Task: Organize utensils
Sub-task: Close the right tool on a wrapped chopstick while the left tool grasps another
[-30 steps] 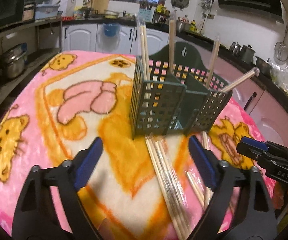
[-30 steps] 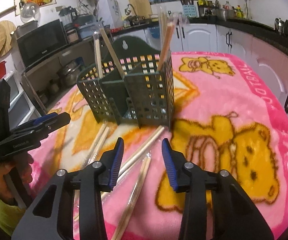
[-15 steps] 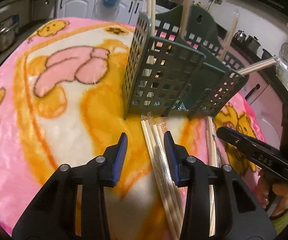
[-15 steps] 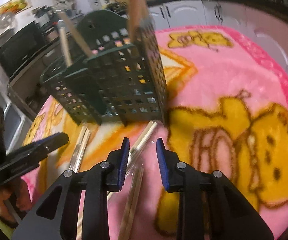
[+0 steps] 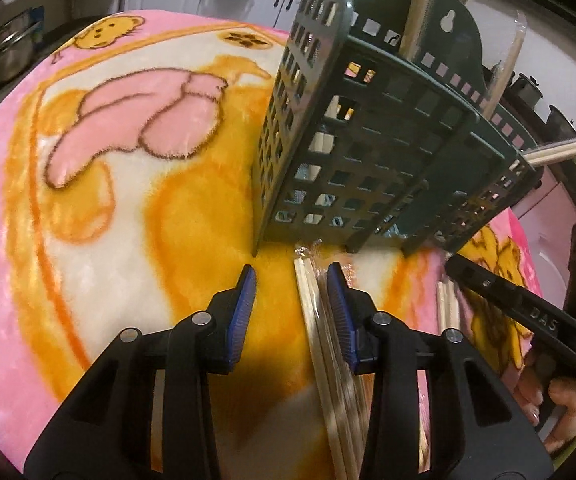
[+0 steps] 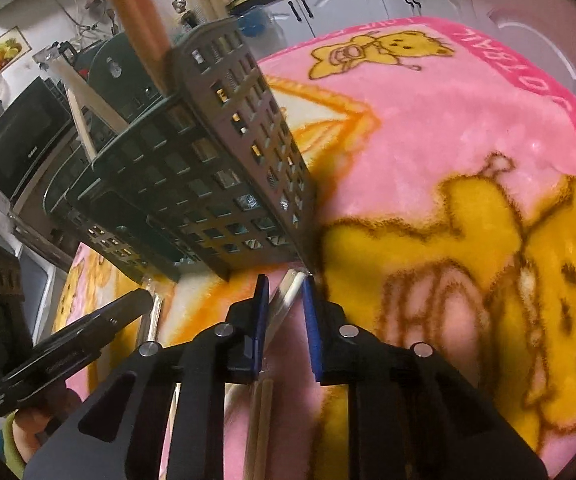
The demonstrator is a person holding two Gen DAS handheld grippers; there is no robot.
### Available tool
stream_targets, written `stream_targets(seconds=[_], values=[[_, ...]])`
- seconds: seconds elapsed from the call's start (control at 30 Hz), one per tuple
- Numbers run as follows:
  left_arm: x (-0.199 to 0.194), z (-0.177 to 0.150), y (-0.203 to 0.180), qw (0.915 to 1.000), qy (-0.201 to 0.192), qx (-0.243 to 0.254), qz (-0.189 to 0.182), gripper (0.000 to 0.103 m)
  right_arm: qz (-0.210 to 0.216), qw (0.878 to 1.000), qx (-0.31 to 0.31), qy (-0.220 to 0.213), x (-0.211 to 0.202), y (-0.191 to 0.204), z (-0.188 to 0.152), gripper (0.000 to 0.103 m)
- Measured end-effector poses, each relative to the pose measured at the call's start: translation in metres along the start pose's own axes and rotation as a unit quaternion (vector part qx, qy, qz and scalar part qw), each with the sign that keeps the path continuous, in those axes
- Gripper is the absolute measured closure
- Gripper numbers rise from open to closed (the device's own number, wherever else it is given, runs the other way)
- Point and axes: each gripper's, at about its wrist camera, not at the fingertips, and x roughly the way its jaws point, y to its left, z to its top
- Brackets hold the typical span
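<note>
A dark green slotted utensil caddy stands on the pink and yellow blanket, with several chopsticks upright in its compartments. It also shows in the right wrist view. My left gripper is open and low, its jaws astride a wrapped bundle of chopsticks that lies against the caddy's foot, nearer the right pad. My right gripper is open with a narrow gap, its pads either side of the tip of a wrapped chopstick pair at the caddy's corner.
More loose chopsticks lie on the blanket between the two grippers. The other gripper shows at the edge of each view. Kitchen counters, white cabinets and a microwave surround the table.
Both grippers have dropped and moved in towards the caddy's foot. The left jaws narrowed from wide open and now sit over the bundle; the right jaws closed in around the chopstick pair.
</note>
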Motion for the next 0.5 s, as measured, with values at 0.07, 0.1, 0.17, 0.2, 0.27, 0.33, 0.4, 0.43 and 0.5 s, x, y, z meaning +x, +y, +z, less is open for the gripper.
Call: stream_targets(seconds=[0.07, 0.1, 0.17, 0.2, 0.27, 0.33, 0.4, 0.43, 0.5], values=[[0.001, 0.002, 0.003, 1.0000, 0.000, -0.004, 0.003, 0.082, 0.001, 1.000, 0.002, -0.002, -0.003, -0.003, -0.001, 0.089], [0.002, 0.002, 0.004, 1.0000, 0.001, -0.004, 0.003, 0.084, 0.002, 1.000, 0.004, -0.003, -0.006, -0.005, -0.001, 0.095], [0.002, 0.002, 0.007, 1.0000, 0.001, -0.005, 0.002, 0.088, 0.000, 1.000, 0.006, -0.004, -0.010, -0.009, -0.001, 0.101], [0.001, 0.002, 0.008, 1.0000, 0.002, -0.007, 0.000, 0.089, 0.001, 1.000, 0.006, -0.003, -0.012, -0.012, -0.002, 0.101], [0.001, 0.002, 0.013, 0.9999, 0.004, -0.013, -0.007, 0.092, -0.002, 1.000, 0.004, -0.002, -0.014, -0.017, -0.004, 0.102], [0.000, 0.002, 0.019, 0.9995, 0.008, -0.023, -0.017, 0.092, -0.001, 1.000, 0.009, 0.001, -0.016, -0.021, -0.005, 0.102], [-0.001, 0.001, 0.023, 0.9993, 0.011, -0.029, -0.022, 0.093, 0.015, 1.000, 0.013, 0.008, -0.018, -0.026, -0.004, 0.102], [-0.002, 0.000, 0.025, 0.9991, 0.013, -0.033, -0.025, 0.093, 0.021, 1.000, 0.019, 0.006, -0.020, -0.028, -0.003, 0.102], [-0.004, -0.001, 0.024, 0.9991, 0.013, -0.032, -0.024, 0.093, 0.037, 0.999, 0.025, 0.006, -0.020, -0.028, 0.000, 0.099]])
